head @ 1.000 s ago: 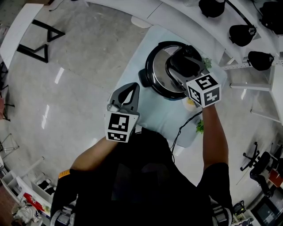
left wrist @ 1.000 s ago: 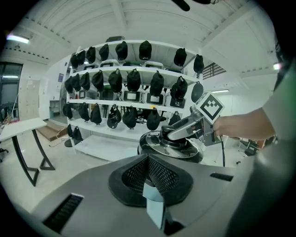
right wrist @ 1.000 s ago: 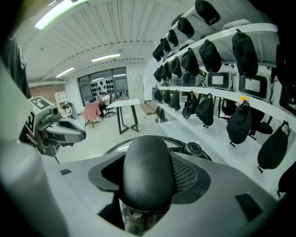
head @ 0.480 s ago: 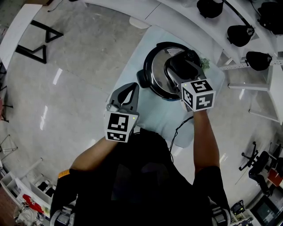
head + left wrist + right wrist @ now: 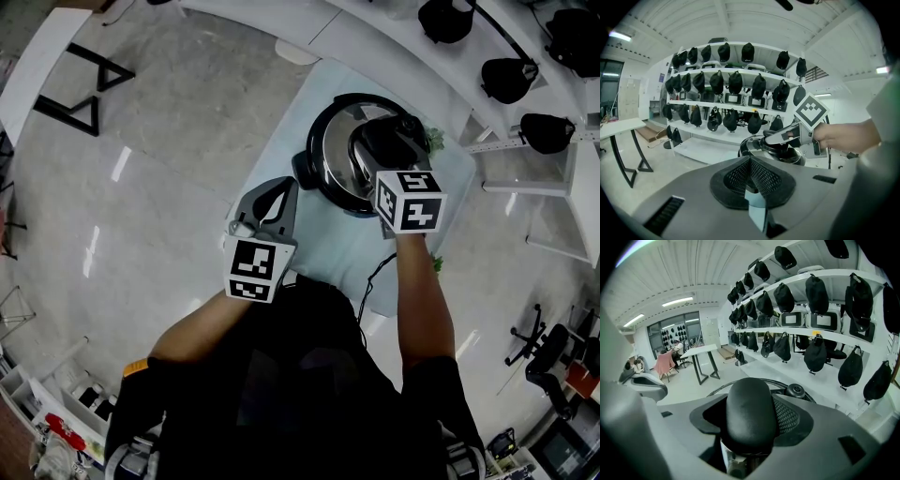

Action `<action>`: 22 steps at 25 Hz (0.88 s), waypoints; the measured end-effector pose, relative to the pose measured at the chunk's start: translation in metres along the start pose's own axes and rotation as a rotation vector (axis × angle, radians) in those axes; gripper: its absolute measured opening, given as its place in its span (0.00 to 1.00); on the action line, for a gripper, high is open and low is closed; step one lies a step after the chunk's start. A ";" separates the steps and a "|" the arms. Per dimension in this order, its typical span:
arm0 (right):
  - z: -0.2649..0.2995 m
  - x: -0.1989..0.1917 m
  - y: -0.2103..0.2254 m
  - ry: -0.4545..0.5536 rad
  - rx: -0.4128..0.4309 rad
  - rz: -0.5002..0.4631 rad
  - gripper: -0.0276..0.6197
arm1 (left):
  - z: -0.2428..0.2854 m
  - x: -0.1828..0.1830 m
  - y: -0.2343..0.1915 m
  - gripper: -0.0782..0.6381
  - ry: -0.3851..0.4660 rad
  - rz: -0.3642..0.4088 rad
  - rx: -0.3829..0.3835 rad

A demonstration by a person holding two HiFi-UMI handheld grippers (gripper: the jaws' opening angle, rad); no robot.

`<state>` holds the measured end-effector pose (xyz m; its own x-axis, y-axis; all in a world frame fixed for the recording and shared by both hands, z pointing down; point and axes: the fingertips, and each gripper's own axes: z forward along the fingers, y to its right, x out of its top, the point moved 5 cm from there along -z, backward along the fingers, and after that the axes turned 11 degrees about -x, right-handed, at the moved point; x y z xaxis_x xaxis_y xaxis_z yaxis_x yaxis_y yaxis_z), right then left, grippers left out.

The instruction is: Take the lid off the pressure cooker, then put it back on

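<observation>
**Head view.** The round black pressure cooker (image 5: 317,141) is seen standing upright on the pale surface (image 5: 328,234), ahead of the person and to the right. Its polished steel lid (image 5: 336,155) appears seated and level on the pot. The right gripper (image 5: 386,145) is placed over the middle of the lid. The left gripper (image 5: 274,195) is held apart from the cooker, on its near left side.

**Left gripper view.** The jaws of the left gripper (image 5: 751,161) are seen pressed together with nothing between them. The cooker is visible beyond them.

**Right gripper view.** The jaws of the right gripper (image 5: 750,417) are closed on the black oblong plastic handle (image 5: 749,401) of the lid. The long axis of the handle appears to run along the gripper's own line, away from the person and towards the shelves (image 5: 806,329). A small round black valve knob (image 5: 796,390) is seen beyond it.

**Step in hand.** The removal step is judged to have begun, with the handle grasped and the lid not yet raised. A turn to unlock the lid is probably required next, then a straight lift.
</observation>
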<state>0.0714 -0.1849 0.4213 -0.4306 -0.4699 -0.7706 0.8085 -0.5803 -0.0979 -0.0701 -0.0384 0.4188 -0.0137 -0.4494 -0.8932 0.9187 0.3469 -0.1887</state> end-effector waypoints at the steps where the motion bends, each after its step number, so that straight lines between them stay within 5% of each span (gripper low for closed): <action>1: 0.001 0.000 -0.001 -0.005 -0.012 -0.006 0.50 | 0.000 0.000 -0.001 0.12 0.001 -0.002 0.001; 22: 0.001 -0.004 -0.006 0.056 -0.144 0.083 0.49 | -0.001 0.005 -0.008 0.12 0.013 0.002 -0.040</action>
<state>0.0680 -0.1804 0.4256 -0.3403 -0.4724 -0.8130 0.8913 -0.4376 -0.1188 -0.0784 -0.0424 0.4154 -0.0176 -0.4384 -0.8986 0.9020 0.3808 -0.2034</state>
